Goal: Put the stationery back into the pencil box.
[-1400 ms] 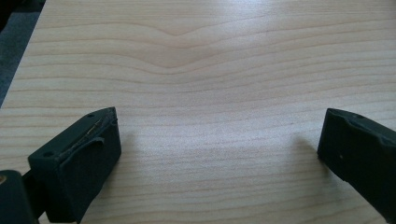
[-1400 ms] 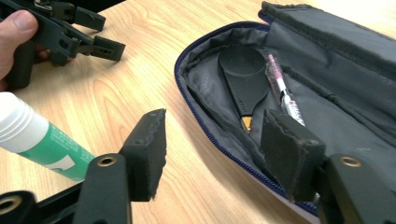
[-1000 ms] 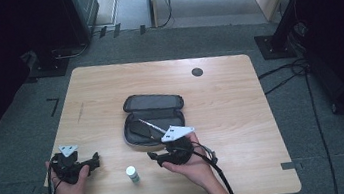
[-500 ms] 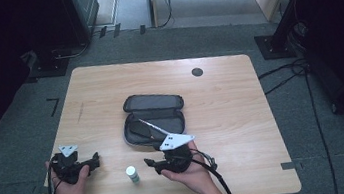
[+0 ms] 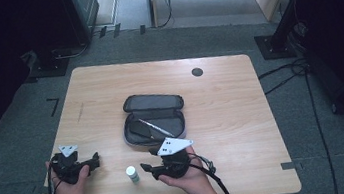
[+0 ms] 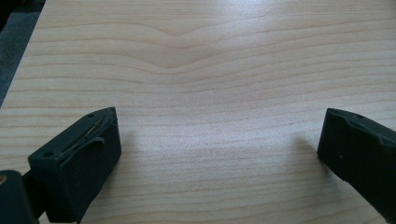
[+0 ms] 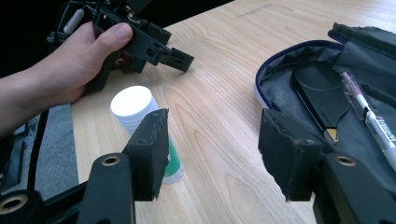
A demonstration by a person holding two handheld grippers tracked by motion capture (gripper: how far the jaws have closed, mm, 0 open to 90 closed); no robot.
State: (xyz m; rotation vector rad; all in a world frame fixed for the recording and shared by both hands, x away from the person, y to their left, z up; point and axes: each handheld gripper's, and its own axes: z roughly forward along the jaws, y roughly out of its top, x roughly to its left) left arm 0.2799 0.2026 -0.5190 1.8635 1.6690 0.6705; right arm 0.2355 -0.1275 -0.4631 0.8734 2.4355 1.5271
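The right gripper (image 5: 145, 167) sits low over the table's (image 5: 233, 119) near edge, its jaws pointing toward the person's left. They stand apart with nothing between them, having just closed a little. In the right gripper view the right gripper (image 7: 212, 144) frames bare wood, and the glue stick (image 7: 142, 126) stands upright just behind its left jaw, white cap up, green label below. In the high view the glue stick (image 5: 132, 174) stands just beside the jaw tips, apart from them.

The left gripper (image 5: 95, 160) is held in the left hand (image 5: 69, 191) near the table's left corner, well apart from the stick. In its own view the left gripper (image 6: 219, 140) has its jaws wide apart over bare table, holding nothing.

Behind the right gripper an open case (image 5: 155, 117) lies near the table's middle. A pen (image 5: 156, 128) and a flat black piece (image 7: 322, 95) lie in its lower half. In the right gripper view the case (image 7: 280, 88) lies to the right, and the left gripper (image 7: 180, 58) shows at the top left.
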